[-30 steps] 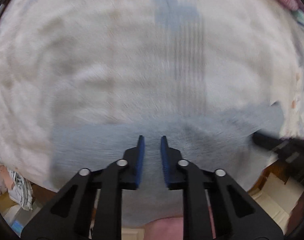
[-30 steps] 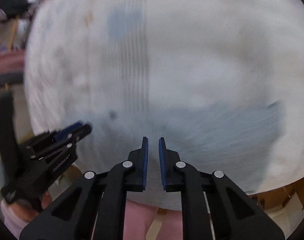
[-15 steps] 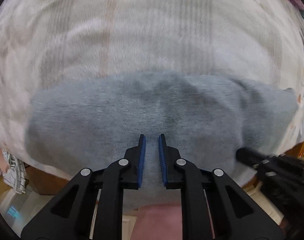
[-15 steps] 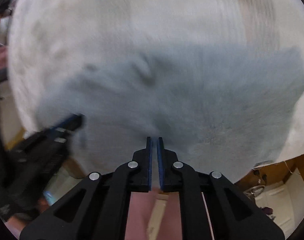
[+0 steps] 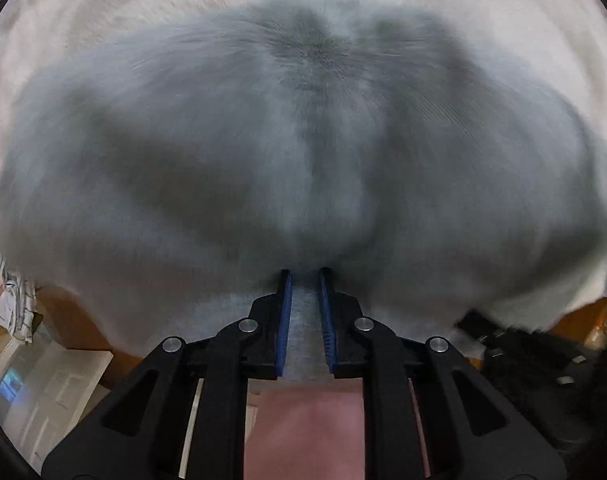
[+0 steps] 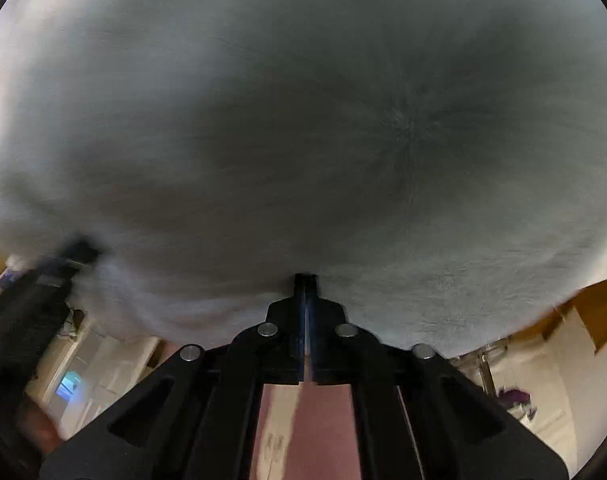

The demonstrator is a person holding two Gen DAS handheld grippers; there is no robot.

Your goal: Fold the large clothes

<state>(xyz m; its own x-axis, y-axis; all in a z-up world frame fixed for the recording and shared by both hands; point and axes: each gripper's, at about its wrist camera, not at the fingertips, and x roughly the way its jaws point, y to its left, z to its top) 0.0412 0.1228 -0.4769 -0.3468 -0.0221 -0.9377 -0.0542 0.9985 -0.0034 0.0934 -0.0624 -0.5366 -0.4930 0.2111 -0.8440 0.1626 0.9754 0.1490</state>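
Observation:
A large grey garment point(image 5: 303, 160) lies on a white bed cover point(image 5: 63, 20) and fills most of both wrist views point(image 6: 303, 140). My left gripper point(image 5: 306, 280) is slightly open, its blue pads straddling the garment's near hem, with grey cloth showing between them. My right gripper point(image 6: 306, 280) is shut, its tips at the garment's near edge; whether cloth is pinched between the pads is hidden. The right gripper shows blurred at the lower right of the left wrist view point(image 5: 523, 344). The left gripper shows blurred at the left of the right wrist view point(image 6: 43, 280).
The bed's near edge runs just under both grippers. Below it are wooden floor point(image 5: 75, 320), white drawers or boxes point(image 5: 35, 380), and some patterned cloth point(image 5: 15, 304) at the left. White furniture point(image 6: 543, 380) stands at the right in the right wrist view.
Both grippers have moved down and in toward the grey garment, which now fills the views. The right gripper has closed fully. The left gripper's gap stays about the same.

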